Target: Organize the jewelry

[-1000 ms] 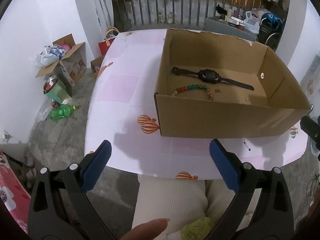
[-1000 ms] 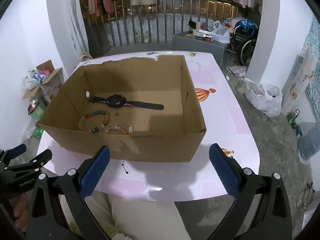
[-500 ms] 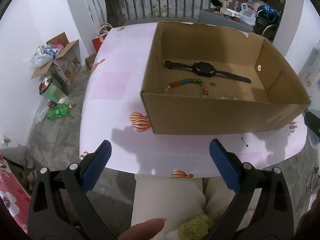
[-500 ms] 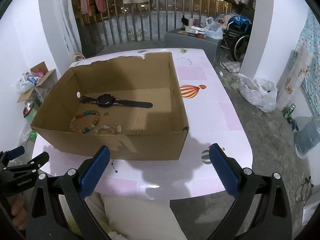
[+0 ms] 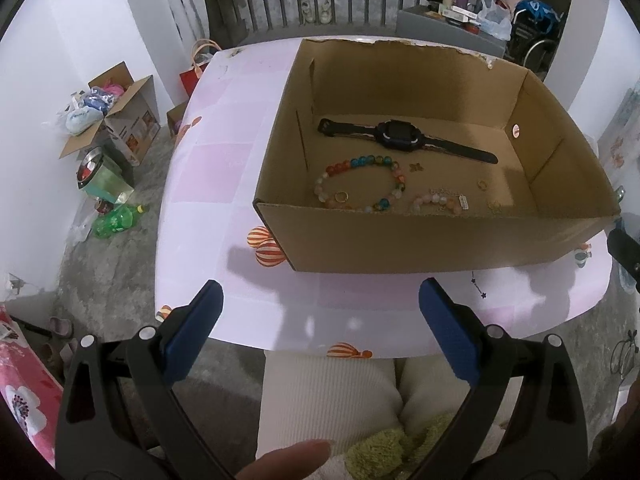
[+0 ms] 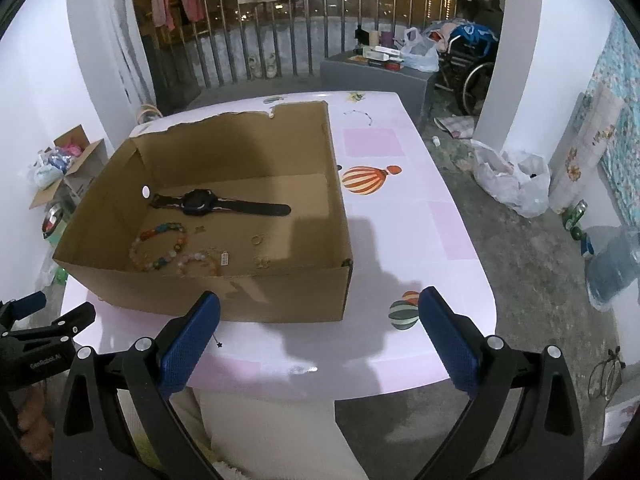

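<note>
An open cardboard box [image 5: 420, 240] [image 6: 240, 300] stands on a pink table [image 5: 224, 184] [image 6: 400, 216]. Inside lie a black watch [image 5: 400, 136] [image 6: 204, 202], a multicoloured bead bracelet [image 5: 360, 176] [image 6: 160, 244], a pale pink bead bracelet [image 5: 438, 201] [image 6: 200, 262] and small gold rings [image 5: 482, 185] [image 6: 258, 239]. A thin chain [image 6: 360, 115] lies on the table beyond the box. My left gripper [image 5: 320, 300] is open and empty, held back over the table's near edge. My right gripper [image 6: 320, 308] is open and empty near the box's front right corner.
The person's lap in light trousers [image 5: 328, 392] sits under the table's near edge. Floor clutter on the left includes an open carton [image 5: 116, 108] and a green bottle [image 5: 114, 220]. Plastic bags [image 6: 508, 180] and a water jug [image 6: 612, 272] lie on the right. A railing [image 6: 280, 52] runs behind.
Both grippers have risen and pulled back a little, so more of the box's floor and the jewelry near its front wall shows. Both stay open and empty.
</note>
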Tool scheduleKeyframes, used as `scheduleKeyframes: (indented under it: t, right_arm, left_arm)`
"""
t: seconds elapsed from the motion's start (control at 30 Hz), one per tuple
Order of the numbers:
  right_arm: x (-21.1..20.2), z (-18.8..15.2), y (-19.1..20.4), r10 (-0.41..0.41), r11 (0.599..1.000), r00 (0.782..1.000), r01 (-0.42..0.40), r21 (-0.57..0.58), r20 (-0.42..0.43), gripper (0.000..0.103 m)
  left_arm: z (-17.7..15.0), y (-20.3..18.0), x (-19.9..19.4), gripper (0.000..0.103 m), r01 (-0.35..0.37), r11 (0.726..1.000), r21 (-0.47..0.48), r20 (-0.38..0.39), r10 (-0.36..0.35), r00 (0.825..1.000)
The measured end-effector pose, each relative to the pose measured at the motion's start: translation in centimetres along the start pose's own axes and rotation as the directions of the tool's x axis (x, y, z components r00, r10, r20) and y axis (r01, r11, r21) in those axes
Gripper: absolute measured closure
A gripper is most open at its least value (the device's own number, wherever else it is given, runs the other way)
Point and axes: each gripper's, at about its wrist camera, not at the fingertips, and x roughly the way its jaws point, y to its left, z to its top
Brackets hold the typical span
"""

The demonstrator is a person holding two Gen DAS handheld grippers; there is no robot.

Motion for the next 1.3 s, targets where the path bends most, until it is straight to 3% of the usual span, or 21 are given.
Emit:
scheduleKeyframes:
  t: [0.83, 1.3]
  right_arm:
    - [0.4, 0.1, 0.6, -0.004, 1.000, 0.999, 0.003, -0.030, -0.038, 0.007]
    - [1.0, 0.4, -0.7, -0.028, 1.000, 0.999, 0.027, -0.010, -0.045, 0.007]
  left_arm:
    - [0.4, 0.4, 0.0, 0.008, 0.000, 1.000, -0.011, -0.004, 0.000, 1.000]
    - [0.3, 2.0, 1.0, 0.008, -0.055, 0.998, 0.006, -0.035, 0.055, 0.998]
